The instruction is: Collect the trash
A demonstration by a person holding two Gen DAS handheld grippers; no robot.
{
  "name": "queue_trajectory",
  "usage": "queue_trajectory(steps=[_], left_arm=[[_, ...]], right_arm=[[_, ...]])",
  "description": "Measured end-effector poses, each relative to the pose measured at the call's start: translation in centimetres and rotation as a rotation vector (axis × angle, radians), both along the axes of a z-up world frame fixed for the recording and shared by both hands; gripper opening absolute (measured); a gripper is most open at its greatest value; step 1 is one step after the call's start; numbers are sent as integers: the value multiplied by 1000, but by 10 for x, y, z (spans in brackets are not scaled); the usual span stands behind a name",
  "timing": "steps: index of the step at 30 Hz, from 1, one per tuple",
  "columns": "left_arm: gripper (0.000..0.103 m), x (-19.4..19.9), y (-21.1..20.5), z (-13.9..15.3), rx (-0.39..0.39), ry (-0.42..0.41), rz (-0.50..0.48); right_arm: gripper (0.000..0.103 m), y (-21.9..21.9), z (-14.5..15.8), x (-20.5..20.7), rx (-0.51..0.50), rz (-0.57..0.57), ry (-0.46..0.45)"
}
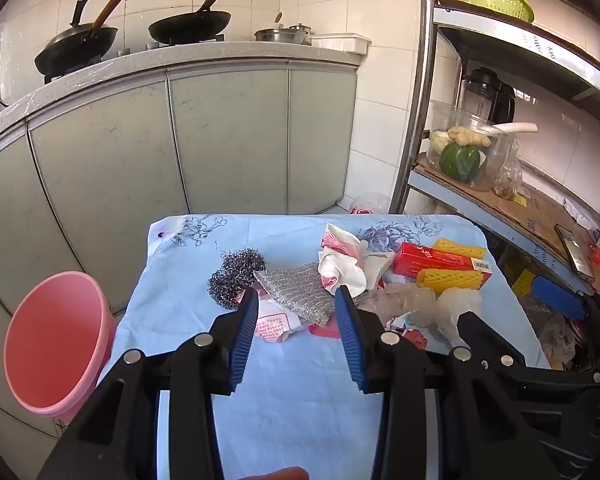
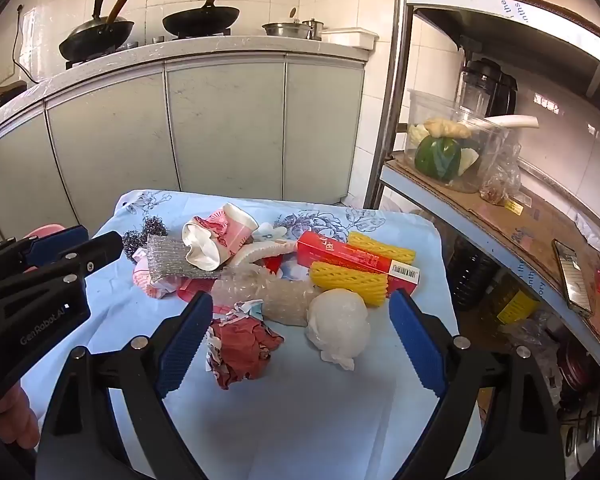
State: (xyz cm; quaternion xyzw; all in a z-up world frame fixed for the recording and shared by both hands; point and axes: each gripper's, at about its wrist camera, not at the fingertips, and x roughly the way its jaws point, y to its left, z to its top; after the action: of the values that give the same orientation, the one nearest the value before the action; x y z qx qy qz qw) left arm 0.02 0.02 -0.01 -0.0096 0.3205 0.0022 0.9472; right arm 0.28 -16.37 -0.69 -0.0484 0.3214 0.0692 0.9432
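A pile of trash lies on a small table with a light blue cloth (image 1: 292,392) (image 2: 300,412): steel wool (image 1: 236,276), a silver mesh scourer (image 1: 300,292) (image 2: 172,258), crushed paper cups (image 1: 342,258) (image 2: 216,236), a red box (image 1: 436,262) (image 2: 352,258), yellow foam nets (image 2: 350,280), bubble wrap (image 2: 276,294), a white plastic wad (image 2: 338,326) and crumpled red paper (image 2: 242,346). My left gripper (image 1: 296,300) is open just before the scourer. My right gripper (image 2: 300,304) is open wide, with the red paper and the white wad between its fingers.
A pink bucket (image 1: 52,344) stands on the floor left of the table. Grey kitchen cabinets (image 1: 220,136) with woks on the counter stand behind. A metal shelf rack (image 2: 500,208) with a vegetable tub, a phone and clutter runs along the right.
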Motion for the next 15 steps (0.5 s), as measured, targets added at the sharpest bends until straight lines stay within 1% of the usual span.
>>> queue_trajectory(steps=[15], left_arm=[[39,-2,-1,0,-12,-3,-2]], right_arm=[[90,2,-2,-1,1,-4,-13]])
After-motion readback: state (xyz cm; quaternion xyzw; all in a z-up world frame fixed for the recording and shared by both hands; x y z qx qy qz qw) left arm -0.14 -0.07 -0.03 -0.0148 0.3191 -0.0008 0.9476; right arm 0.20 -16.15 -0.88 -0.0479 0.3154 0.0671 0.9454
